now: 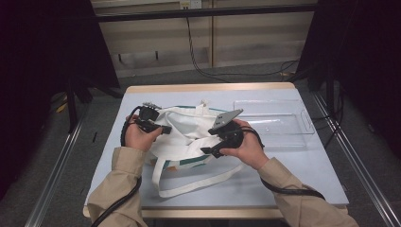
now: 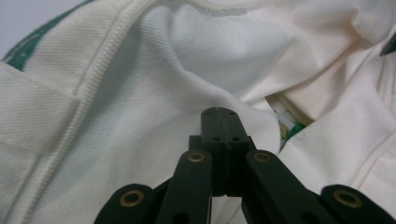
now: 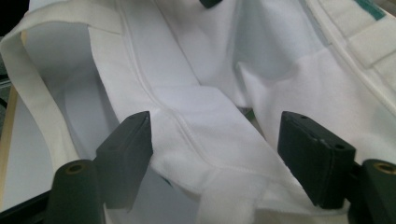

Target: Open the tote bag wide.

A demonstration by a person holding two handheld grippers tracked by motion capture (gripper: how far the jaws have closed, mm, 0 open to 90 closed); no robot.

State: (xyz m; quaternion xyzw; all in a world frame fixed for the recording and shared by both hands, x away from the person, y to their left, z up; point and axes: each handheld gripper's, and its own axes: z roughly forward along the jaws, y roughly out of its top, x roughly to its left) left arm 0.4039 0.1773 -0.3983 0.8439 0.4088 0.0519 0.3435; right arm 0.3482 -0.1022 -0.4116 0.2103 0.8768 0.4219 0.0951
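The left gripper has its jaws pressed together, apparently pinching a fold of the white bag at their tips. The right gripper has its jaws spread wide, straddling the bag's seamed rim, a strap off to one side. The bag lies mid-table between both hands, a clear tray beyond. If the right jaws close askew, they may catch just the strap and the mouth would sag.
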